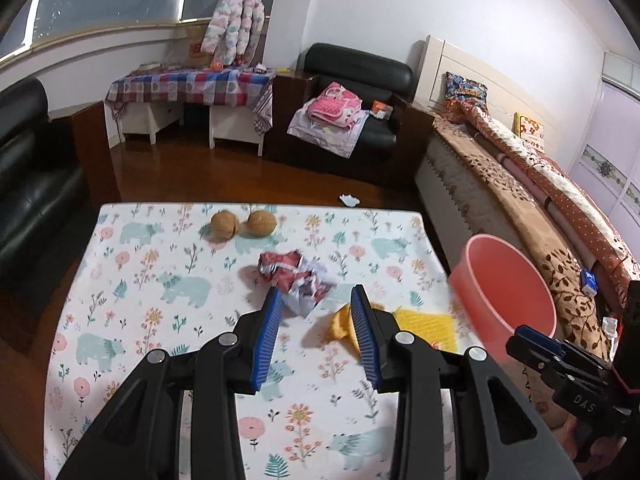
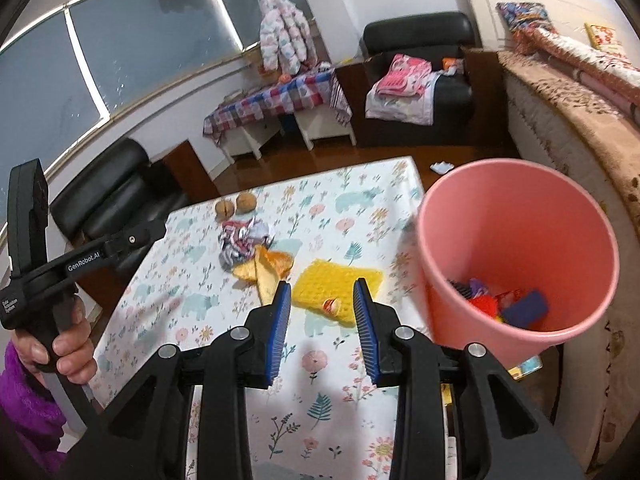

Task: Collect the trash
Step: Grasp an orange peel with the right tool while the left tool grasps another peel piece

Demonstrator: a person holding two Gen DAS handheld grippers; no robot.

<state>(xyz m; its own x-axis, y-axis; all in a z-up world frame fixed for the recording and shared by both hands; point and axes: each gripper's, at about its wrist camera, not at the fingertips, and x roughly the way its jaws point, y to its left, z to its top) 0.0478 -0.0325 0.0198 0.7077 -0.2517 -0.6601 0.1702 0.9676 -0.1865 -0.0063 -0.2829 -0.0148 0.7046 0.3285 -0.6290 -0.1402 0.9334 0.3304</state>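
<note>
A crumpled red-and-white wrapper [image 1: 296, 278] [image 2: 240, 240] lies mid-table. An orange peel [image 1: 340, 322] [image 2: 266, 270] lies beside it. A yellow knitted cloth [image 1: 428, 326] [image 2: 334, 286] carries a small orange-white scrap [image 2: 331, 305]. Two walnuts [image 1: 242, 224] [image 2: 236, 205] sit at the far edge. A pink bin [image 1: 508, 284] [image 2: 516, 252] stands at the table's right edge with several pieces of trash inside. My left gripper [image 1: 318, 294] is open, just short of the wrapper and peel. My right gripper [image 2: 320, 286] is open and empty above the yellow cloth.
The table [image 1: 160, 280] has a floral bear-print cloth. A bed [image 1: 540, 208] runs along the right. Black armchairs [image 1: 360, 92] stand behind and at left. A white scrap [image 1: 349, 200] lies on the wooden floor beyond the table.
</note>
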